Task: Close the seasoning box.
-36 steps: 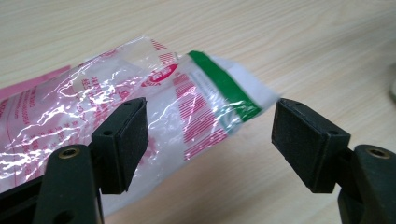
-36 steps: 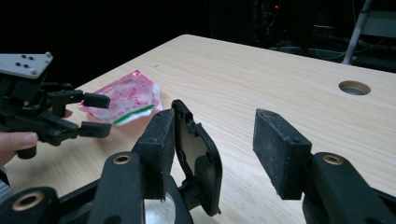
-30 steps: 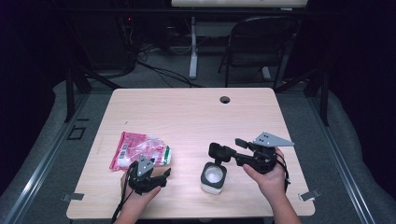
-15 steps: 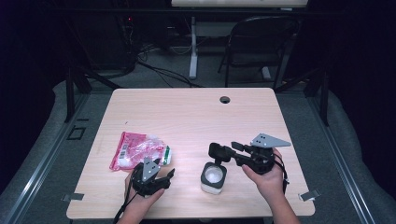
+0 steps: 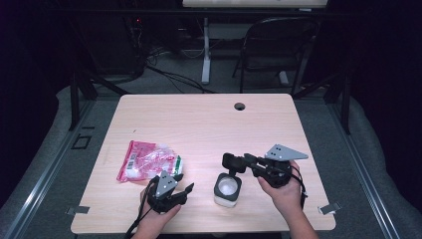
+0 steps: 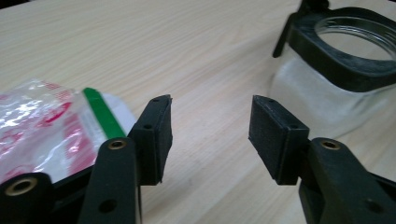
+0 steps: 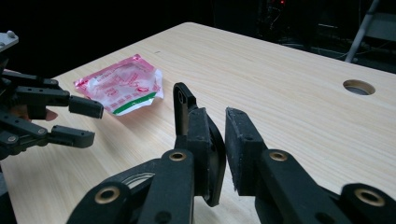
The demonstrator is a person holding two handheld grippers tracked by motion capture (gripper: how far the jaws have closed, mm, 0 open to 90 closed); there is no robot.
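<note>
At table's (image 5: 209, 114) front edge: right gripper (image 5: 230, 163), jaws just closing, apparently pinches jar's (image 5: 227, 189) tab (image 7: 184, 105). Left gripper (image 5: 183, 181) spread, narrowing, empty, beside packet (image 5: 149, 160). Next: a firm hold on the jar.

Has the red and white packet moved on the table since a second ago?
No. The packet lies at the same spot left of the white jar, by the table's left side.

Left tongs (image 6: 208, 133) agape, right tongs (image 7: 217, 140) clamped.
</note>
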